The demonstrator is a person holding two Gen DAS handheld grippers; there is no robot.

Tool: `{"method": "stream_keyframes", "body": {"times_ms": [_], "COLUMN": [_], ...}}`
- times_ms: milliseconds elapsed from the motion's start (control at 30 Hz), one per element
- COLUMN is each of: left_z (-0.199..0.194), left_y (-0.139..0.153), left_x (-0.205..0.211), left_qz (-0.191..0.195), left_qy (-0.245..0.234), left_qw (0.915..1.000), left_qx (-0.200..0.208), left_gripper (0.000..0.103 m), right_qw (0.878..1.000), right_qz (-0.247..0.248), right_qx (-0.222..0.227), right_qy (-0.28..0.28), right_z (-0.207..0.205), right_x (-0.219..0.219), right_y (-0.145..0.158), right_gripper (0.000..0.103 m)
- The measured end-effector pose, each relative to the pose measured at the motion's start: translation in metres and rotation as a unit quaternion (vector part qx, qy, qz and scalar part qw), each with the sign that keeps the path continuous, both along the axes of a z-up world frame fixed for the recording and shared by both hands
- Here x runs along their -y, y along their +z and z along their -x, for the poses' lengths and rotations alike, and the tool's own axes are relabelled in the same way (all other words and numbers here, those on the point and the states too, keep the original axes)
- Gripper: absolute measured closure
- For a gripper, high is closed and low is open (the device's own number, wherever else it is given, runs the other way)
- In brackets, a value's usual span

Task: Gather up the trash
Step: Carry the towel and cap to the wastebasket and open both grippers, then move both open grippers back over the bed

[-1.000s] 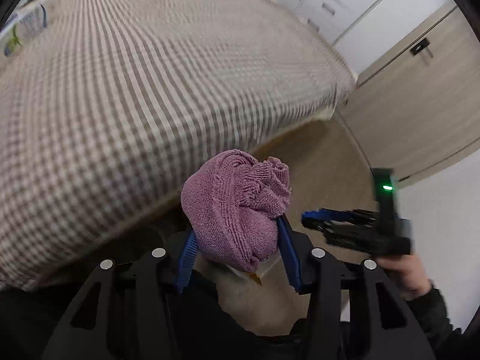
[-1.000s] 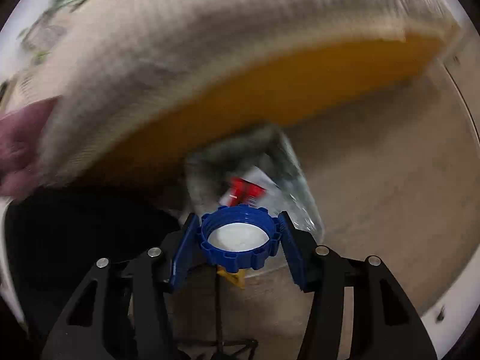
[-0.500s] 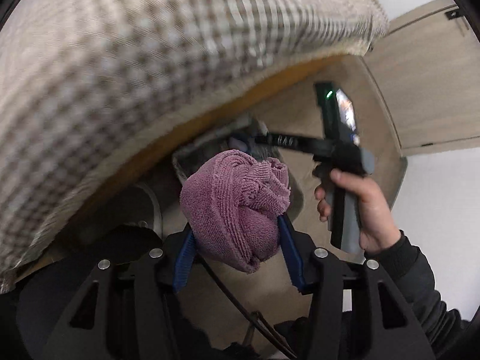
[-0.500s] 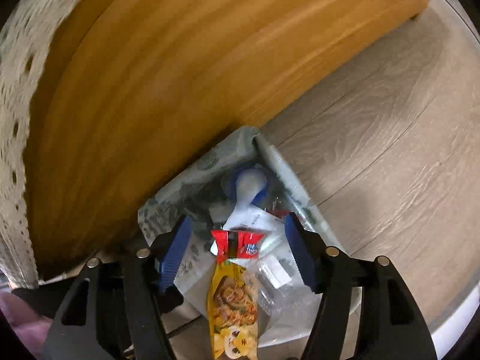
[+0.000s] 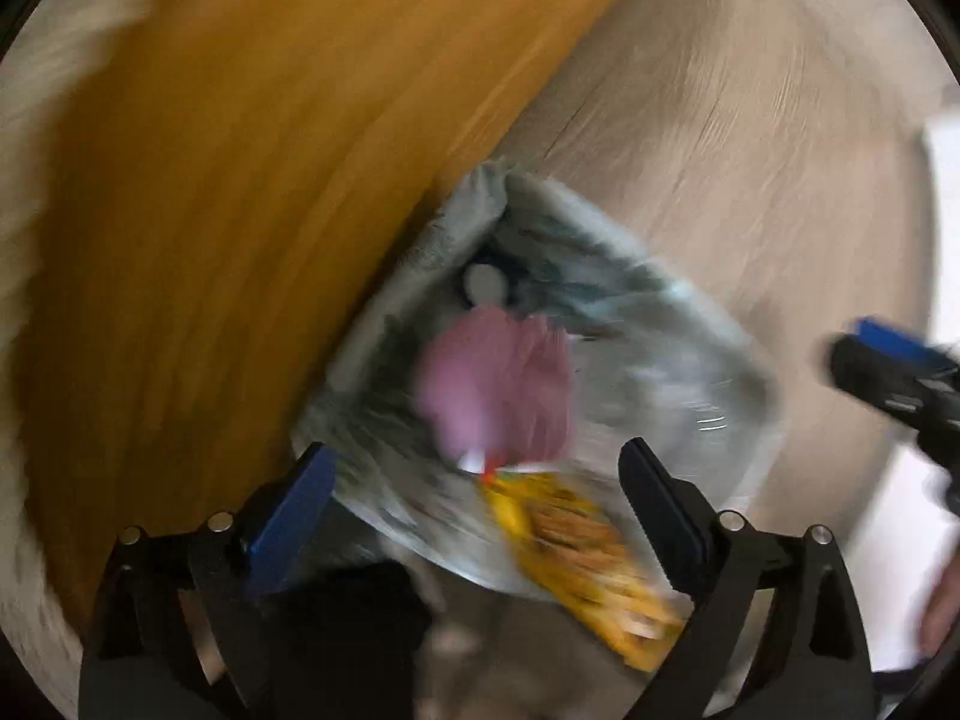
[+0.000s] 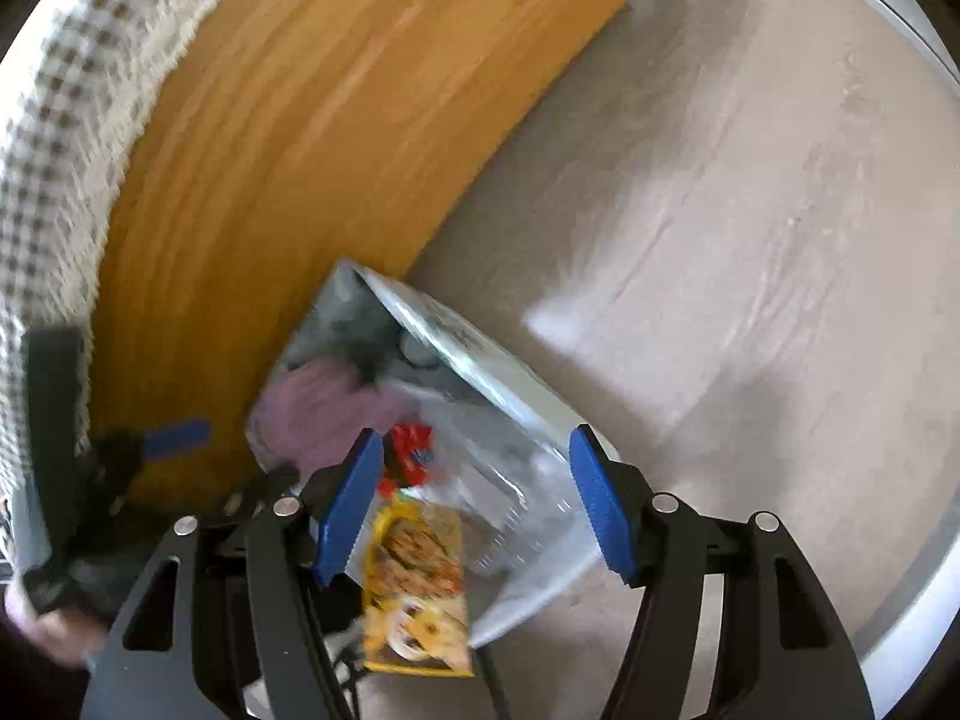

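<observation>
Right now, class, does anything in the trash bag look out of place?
Yes: a purple terry cloth lies in the clear plastic trash bag among a yellow snack wrapper and red packet; cloth, not packaging.

Orange wooden panel [image 6: 312, 138], checked cloth [image 6: 54, 96], pale floor [image 6: 750, 240]

Both wrist cameras look steeply down, from quite near, at the same trash bag [image 5: 672, 360] [image 6: 480, 372] beside the wooden panel [image 5: 270, 192] [image 6: 312, 138]; the left view is blurred, perhaps nearer.

A home bedroom: checked bedspread [image 6: 42, 138], wooden bed frame [image 6: 312, 138], plank floor [image 6: 750, 252].
</observation>
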State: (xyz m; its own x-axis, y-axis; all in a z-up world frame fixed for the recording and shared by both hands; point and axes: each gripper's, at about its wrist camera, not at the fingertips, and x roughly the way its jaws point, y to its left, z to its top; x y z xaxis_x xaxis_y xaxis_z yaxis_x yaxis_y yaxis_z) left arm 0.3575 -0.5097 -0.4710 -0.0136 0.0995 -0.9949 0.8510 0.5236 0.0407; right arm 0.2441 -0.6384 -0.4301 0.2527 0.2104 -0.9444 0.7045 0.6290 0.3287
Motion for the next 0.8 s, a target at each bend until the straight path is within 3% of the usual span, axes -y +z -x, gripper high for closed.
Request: {"method": "stream_keyframes", "body": {"times_ms": [100,267,533,800], "left_z": [0.004,-0.008,-0.008,-0.003], "left_y": [-0.011,0.006,0.061,0.123], "left_x": [-0.002,-0.019,-0.038,-0.061], "left_qz": [-0.024,-0.024,0.048,0.138], "left_qy": [-0.023,0.013,0.039,0.077], "left_qw": [0.9994,0.9996,0.9981,0.9874], "left_qx": [-0.007,-0.005,0.004,0.0], "left_gripper": [0.011,0.011,0.011,0.011], "right_qw": [1.0,0.999,0.999,0.997], "right_qz": [-0.003,-0.013,0.005,0.04], "right_qx": [-0.012,-0.019,-0.008,-0.011], "right_qy": [0.011,0.03,0.052,0.06], "right_z": [0.006,0.0,-0.01,-0.014], "right_x": [-0.005,-0.02,-0.031,-0.034], "right_y": [-0.006,-0.017,0.002,0.038], "right_gripper": [0.041,0.041,0.041,0.041]}}
